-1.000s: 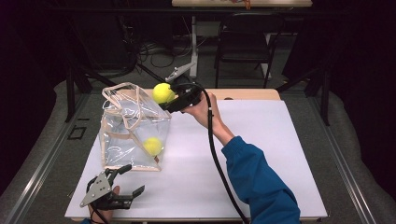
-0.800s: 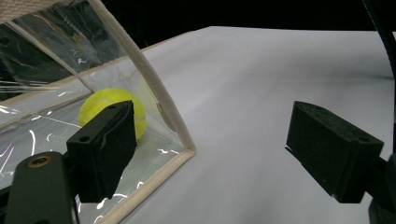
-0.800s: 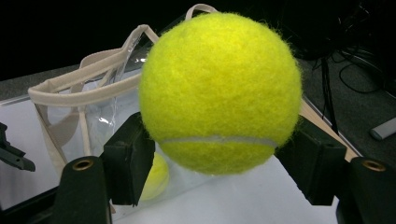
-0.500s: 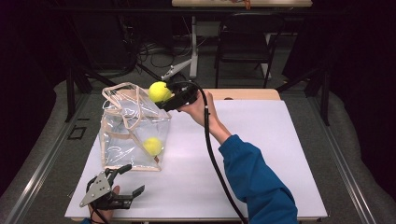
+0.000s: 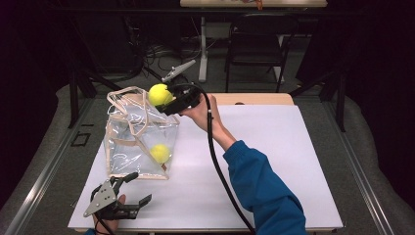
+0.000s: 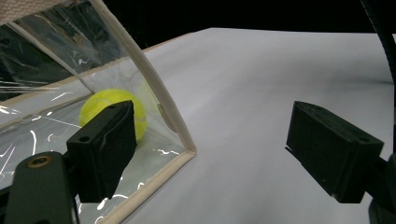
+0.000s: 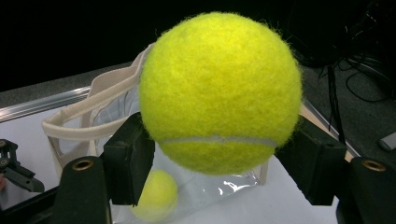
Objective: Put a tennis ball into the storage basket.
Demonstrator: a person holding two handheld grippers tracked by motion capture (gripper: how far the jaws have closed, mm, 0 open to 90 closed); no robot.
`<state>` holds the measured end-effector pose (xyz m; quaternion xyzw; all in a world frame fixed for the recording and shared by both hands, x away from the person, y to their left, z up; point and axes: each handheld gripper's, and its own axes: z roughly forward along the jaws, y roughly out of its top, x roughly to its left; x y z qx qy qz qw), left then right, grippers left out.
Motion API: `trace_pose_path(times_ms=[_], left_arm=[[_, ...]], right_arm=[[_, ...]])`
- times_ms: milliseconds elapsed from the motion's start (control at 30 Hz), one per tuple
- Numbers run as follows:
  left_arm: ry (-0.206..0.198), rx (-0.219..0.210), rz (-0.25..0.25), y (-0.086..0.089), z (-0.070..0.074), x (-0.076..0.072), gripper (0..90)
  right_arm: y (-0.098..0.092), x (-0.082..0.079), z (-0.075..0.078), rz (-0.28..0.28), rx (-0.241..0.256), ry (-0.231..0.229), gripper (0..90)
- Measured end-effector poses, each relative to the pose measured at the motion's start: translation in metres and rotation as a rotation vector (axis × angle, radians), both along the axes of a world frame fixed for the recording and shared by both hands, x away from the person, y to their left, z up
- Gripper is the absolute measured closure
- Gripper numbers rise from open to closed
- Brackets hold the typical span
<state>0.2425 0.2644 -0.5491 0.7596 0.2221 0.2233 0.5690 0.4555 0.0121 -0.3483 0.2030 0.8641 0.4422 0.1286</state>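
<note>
A clear plastic tote bag [image 5: 128,147] with beige trim stands on the left of the white table [image 5: 293,156]. One yellow tennis ball [image 5: 159,152] lies inside it near the bottom. My right gripper [image 5: 166,99] is shut on a second tennis ball [image 5: 158,94] and holds it above the bag's open top. In the right gripper view that ball [image 7: 219,88] sits between the jaws, with the bag [image 7: 93,109] and its ball [image 7: 156,193] below. My left gripper [image 5: 133,190] rests open by the table's front left corner, next to the bag's corner [image 6: 159,102] and the inner ball [image 6: 105,100].
A black cable [image 5: 220,166] trails from the right gripper along the blue sleeve [image 5: 259,191]. A wooden board [image 5: 254,98] lies at the table's far edge, with a chair [image 5: 254,49] and a table leg behind it. White tabletop spreads to the right of the bag.
The right gripper has carried its tennis ball a little to the left, farther over the bag's opening. The left gripper and the bag have stayed put.
</note>
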Motion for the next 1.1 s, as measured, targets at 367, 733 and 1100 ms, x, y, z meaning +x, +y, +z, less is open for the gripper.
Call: trace_pose_path(times_ms=[367, 733, 1100], left_arm=[[-0.003, -0.001, -0.001, 0.000, 0.000, 0.000, 15.8], [-0.002, 0.001, -0.004, -0.001, 0.000, 0.000, 15.8], [-0.005, 0.001, -0.006, -0.001, 0.001, 0.000, 15.8]], right_arm=[[0.012, 0.000, 0.004, -0.004, 0.001, -0.006, 30.2], [0.022, -0.001, 0.003, 0.001, -0.007, -0.011, 30.1], [0.032, -0.003, 0.005, 0.005, -0.007, -0.017, 30.1]])
